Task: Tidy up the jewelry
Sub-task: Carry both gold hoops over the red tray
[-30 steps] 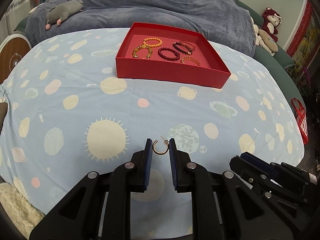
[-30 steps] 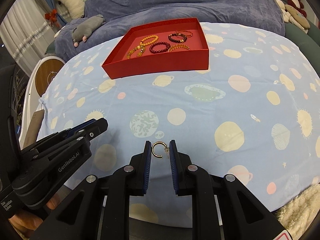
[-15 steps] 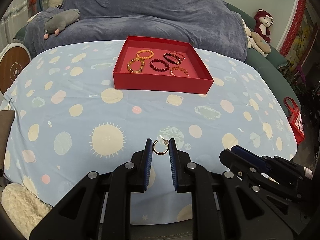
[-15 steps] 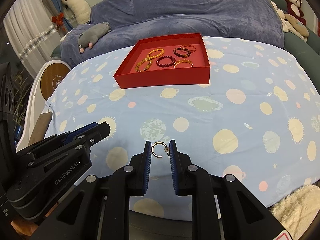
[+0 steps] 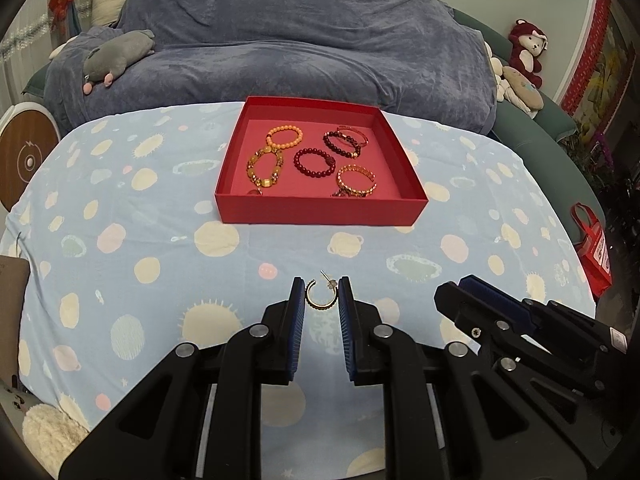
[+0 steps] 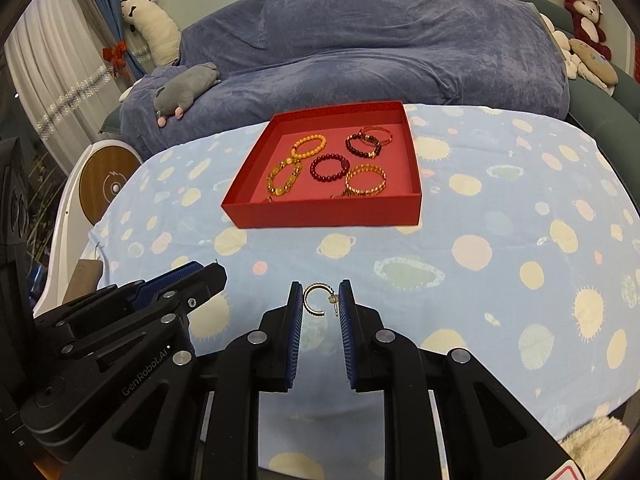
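Observation:
My left gripper [image 5: 321, 295] is shut on a gold hoop earring [image 5: 320, 297], held above the blue planet-print tablecloth [image 5: 160, 240]. My right gripper [image 6: 320, 300] is shut on a second gold hoop earring [image 6: 318, 299], also held above the cloth. A red box [image 5: 320, 210] sits ahead at the table's far side; it also shows in the right wrist view [image 6: 328, 212]. Several bead bracelets [image 5: 314, 162] lie in it. The right gripper shows at lower right of the left wrist view [image 5: 520, 320]; the left gripper shows at lower left of the right wrist view [image 6: 140, 312].
A blue-covered sofa [image 5: 300, 52] stands behind the table with a grey plush [image 5: 116, 56] on it. Plush toys [image 5: 524, 64] sit at the right. A round wooden-faced device [image 6: 110, 184] stands left of the table. A red bag [image 5: 592, 248] hangs at right.
Both grippers have risen and pulled back from the table with their earrings; the red box now looks smaller and more of the room shows.

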`<state>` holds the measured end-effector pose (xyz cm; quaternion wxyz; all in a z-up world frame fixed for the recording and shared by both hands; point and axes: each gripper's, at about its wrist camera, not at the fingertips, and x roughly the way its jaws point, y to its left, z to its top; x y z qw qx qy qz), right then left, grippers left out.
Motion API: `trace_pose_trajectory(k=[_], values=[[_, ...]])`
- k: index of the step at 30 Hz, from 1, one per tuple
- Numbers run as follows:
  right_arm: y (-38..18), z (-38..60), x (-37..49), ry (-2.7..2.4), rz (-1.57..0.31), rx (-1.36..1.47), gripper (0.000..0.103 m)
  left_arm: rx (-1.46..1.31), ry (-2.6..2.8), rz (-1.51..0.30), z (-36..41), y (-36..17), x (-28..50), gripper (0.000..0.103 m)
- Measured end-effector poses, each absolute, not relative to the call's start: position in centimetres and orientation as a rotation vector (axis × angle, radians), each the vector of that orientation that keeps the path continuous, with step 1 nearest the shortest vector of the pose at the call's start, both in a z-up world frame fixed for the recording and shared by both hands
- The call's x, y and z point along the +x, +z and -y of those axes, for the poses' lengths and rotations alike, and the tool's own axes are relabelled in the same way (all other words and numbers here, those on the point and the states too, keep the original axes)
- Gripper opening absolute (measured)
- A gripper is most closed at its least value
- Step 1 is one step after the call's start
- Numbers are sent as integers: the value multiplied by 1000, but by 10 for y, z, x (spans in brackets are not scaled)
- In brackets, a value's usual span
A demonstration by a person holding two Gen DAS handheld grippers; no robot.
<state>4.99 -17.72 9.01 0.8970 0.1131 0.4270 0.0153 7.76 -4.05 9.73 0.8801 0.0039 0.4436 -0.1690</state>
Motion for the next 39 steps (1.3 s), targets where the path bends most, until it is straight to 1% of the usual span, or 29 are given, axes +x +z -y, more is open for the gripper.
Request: trace_pose_trajectory(k=[9,14,28,39], values=[[110,195,125,30,-838,227,17,-9,-345,-864,54,123,153,17],[108,200,165,24,-832,218,17,-3,-326,-858,62,123,193,17],[68,209,246,-2,-887,204,17,20,-292,-930,76,74,266,17],[41,212,275,-14,-927,211,17,48,-277,-964,81,48,294,17]])
